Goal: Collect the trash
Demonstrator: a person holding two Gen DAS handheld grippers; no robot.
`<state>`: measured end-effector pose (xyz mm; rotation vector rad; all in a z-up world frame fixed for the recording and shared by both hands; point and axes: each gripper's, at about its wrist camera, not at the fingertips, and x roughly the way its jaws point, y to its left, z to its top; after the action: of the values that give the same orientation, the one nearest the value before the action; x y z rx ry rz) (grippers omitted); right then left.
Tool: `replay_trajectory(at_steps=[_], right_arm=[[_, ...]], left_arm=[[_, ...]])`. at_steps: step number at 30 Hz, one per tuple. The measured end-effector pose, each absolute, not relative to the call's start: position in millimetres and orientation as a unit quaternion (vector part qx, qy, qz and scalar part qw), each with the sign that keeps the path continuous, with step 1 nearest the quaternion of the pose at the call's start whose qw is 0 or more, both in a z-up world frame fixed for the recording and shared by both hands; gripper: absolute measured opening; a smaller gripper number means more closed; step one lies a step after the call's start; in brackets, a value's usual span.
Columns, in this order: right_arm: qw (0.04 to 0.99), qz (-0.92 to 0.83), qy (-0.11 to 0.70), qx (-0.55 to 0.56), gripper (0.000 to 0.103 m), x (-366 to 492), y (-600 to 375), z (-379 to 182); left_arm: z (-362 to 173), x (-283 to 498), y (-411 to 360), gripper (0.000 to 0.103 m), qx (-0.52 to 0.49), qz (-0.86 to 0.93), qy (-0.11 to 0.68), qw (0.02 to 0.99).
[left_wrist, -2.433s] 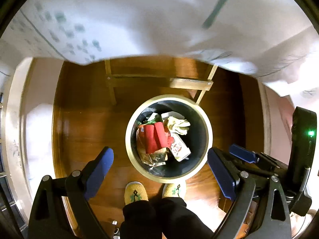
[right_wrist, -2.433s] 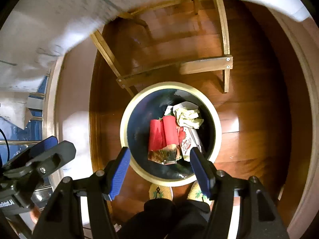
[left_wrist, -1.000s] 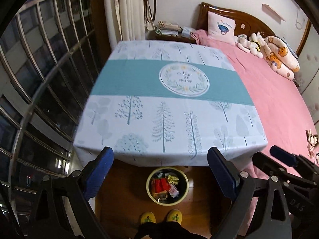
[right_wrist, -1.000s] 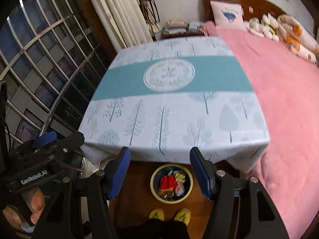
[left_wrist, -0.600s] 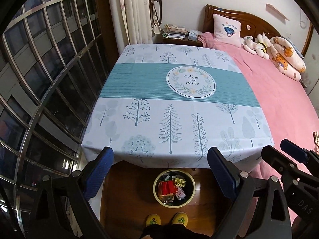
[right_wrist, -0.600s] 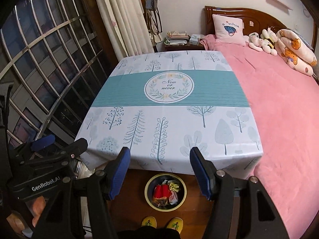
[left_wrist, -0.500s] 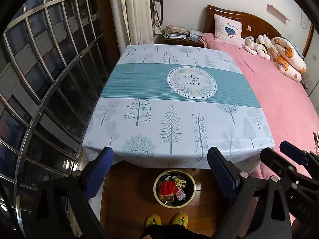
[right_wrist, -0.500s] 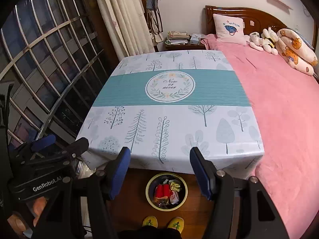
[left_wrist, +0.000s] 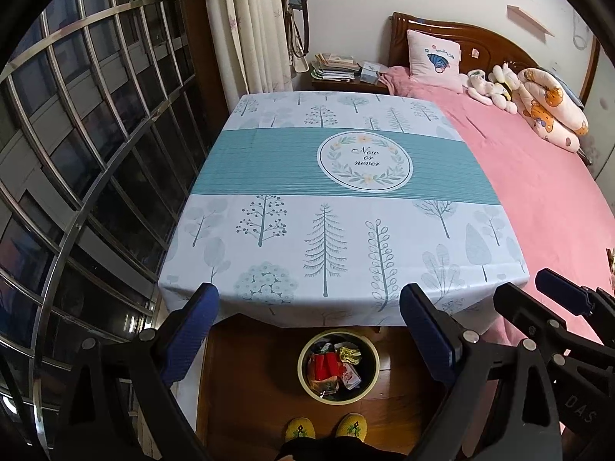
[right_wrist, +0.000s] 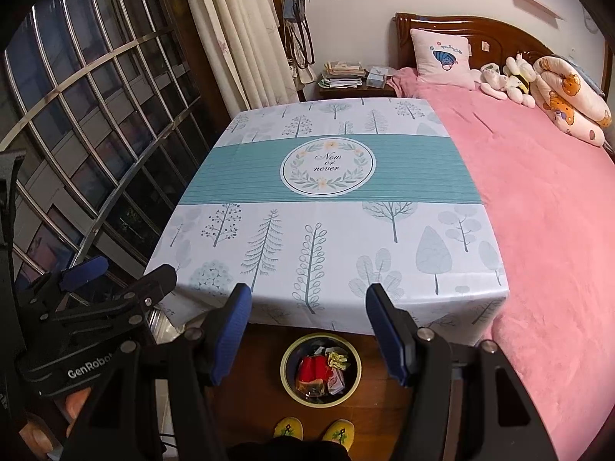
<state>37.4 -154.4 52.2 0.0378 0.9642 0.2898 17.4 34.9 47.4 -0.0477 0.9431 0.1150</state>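
Note:
A round waste bin (left_wrist: 304, 378) (right_wrist: 285, 382) with a pale rim stands on the wooden floor just in front of the table. Inside it lie red wrappers (left_wrist: 325, 366) (right_wrist: 312, 371), crumpled yellowish paper (left_wrist: 349, 355) (right_wrist: 337, 360) and other packets. My left gripper (left_wrist: 309, 326) is held high above the floor, open, nothing between its blue pads. My right gripper (right_wrist: 308, 324) is open too and empty, at about the same height. Each gripper shows at the edge of the other's view.
A table under a white and teal tree-print cloth (left_wrist: 346, 199) (right_wrist: 326, 207) fills the middle, bare on top. A pink bed (left_wrist: 538, 176) (right_wrist: 546, 199) lies along its right side, barred windows (left_wrist: 77, 134) on the left. The person's yellow slippers (left_wrist: 324, 427) (right_wrist: 313, 428) stand by the bin.
Both grippers rose from close over the bin under the table to high above it, so the whole tabletop and room came into view. Over the last half second little has moved.

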Motion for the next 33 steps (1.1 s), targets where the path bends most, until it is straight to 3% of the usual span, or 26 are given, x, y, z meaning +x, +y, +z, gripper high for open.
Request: replay_trajectory(at_steps=[33], right_arm=[[0.874,0.138,0.465,0.022,0.062,34.7,-159.0,49.5]], left_arm=[[46.8,17.3,28.7,0.094,-0.017,0.049,0.455,0.889]])
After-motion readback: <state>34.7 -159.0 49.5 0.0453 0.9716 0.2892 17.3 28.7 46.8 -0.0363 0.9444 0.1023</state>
